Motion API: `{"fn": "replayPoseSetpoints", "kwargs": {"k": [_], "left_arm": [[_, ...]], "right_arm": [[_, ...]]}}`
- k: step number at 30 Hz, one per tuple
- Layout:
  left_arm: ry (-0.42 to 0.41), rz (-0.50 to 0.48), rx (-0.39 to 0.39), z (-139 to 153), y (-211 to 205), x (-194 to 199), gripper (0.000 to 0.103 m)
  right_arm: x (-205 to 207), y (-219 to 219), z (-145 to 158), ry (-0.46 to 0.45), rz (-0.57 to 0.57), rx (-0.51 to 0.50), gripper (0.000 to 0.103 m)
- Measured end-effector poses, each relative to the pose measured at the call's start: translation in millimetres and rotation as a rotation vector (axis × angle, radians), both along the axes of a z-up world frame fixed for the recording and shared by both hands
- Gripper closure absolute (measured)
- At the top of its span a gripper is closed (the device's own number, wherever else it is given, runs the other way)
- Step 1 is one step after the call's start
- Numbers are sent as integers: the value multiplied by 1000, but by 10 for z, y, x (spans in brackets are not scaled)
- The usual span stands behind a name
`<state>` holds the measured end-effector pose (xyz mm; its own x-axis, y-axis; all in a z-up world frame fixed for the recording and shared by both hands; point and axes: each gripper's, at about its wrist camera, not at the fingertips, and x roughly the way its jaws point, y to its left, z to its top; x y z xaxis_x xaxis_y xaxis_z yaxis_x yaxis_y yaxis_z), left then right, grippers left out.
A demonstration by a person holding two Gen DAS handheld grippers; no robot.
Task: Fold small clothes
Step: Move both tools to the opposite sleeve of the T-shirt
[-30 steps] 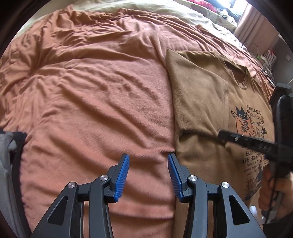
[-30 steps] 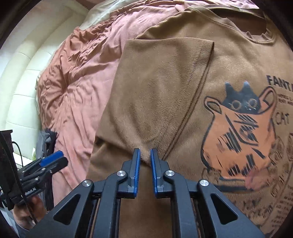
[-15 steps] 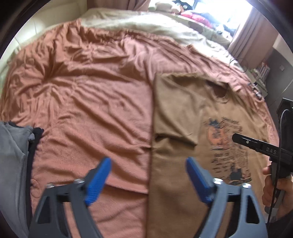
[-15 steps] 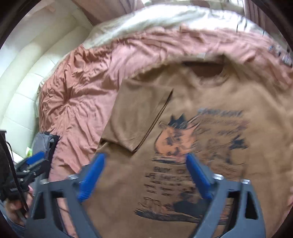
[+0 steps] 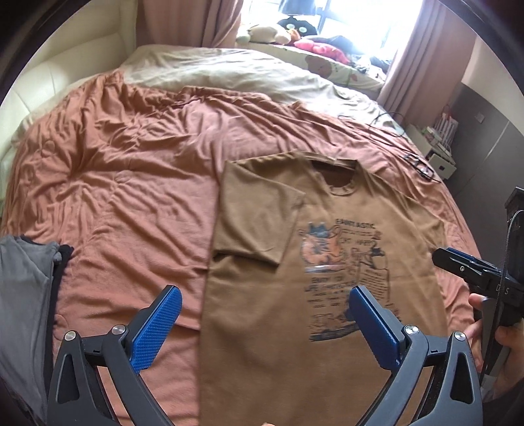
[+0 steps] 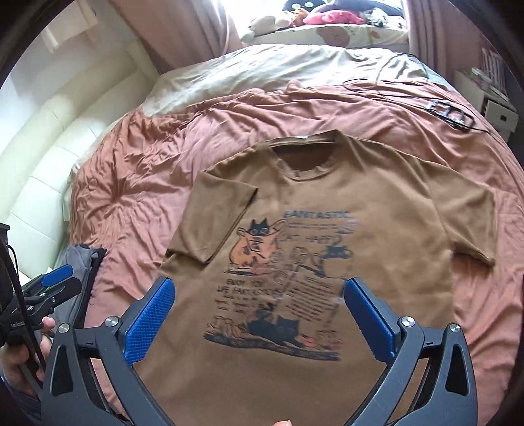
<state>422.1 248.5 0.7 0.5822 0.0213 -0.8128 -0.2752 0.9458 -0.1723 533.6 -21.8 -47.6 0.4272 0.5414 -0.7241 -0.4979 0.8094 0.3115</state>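
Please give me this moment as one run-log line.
left claw: opening, empty | right claw: opening, empty | brown T-shirt: flat on bedspread, one sleeve folded in, other spread

Bedroom, daylight at the far window [image 5: 353,19]

Pink curtains [image 5: 429,52] flank it; a rumpled rust bedspread [image 5: 114,157] covers the bed, cream padded headboard [image 6: 42,157] alongside.

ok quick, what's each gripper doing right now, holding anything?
Left gripper: jaws opening wide, holding nothing.
Right gripper: jaws opening wide, holding nothing, above the brown t-shirt.
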Motion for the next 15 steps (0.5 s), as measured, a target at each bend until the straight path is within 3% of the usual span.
{"fn": "replayPoseSetpoints", "kwargs": {"k": [15], "left_arm": [[-46,-102,-10,249,-942,384,1]], "right_arm": [[25,-1500,156,-33,-189,62,0]]}}
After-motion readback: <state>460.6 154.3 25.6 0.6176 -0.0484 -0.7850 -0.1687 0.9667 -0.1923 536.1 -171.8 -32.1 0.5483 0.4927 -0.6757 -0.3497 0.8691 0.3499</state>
